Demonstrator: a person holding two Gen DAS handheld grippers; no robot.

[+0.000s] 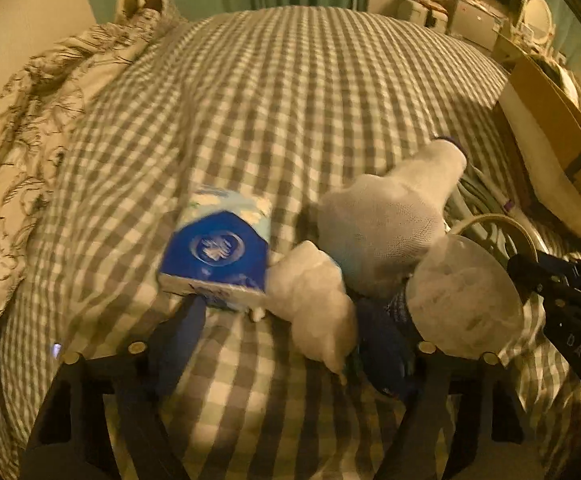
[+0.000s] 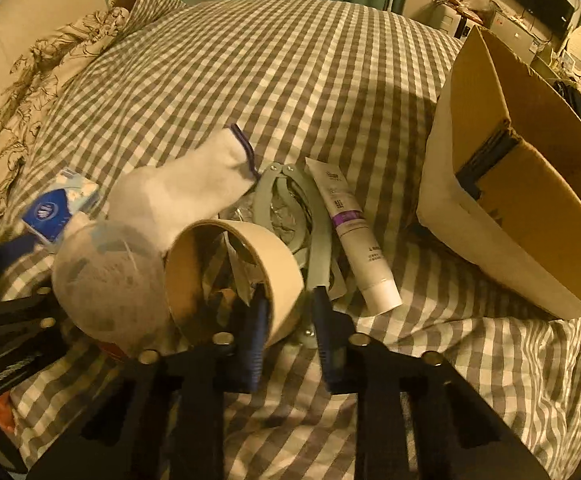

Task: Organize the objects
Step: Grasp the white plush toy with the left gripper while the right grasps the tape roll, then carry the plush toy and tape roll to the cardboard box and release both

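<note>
A white sock (image 1: 386,216) lies on the checked bed sheet (image 1: 290,92), its toe end (image 1: 314,300) between the fingers of my left gripper (image 1: 286,312). The jaws stand apart and the left pad shows a gap to the sock. A blue tissue pack (image 1: 214,256) sits just past the left fingertip. In the right wrist view my right gripper (image 2: 289,298) is shut on the wall of a cardboard ring (image 2: 282,252), one finger inside and one outside. A frosted round container (image 2: 106,276) leans against the ring.
An open cardboard box (image 2: 522,200) stands on the bed at the right. A white tube with a purple band (image 2: 354,236) and a grey-green hinged tool (image 2: 310,216) lie beside the ring. A patterned blanket (image 1: 30,128) is bunched at the left.
</note>
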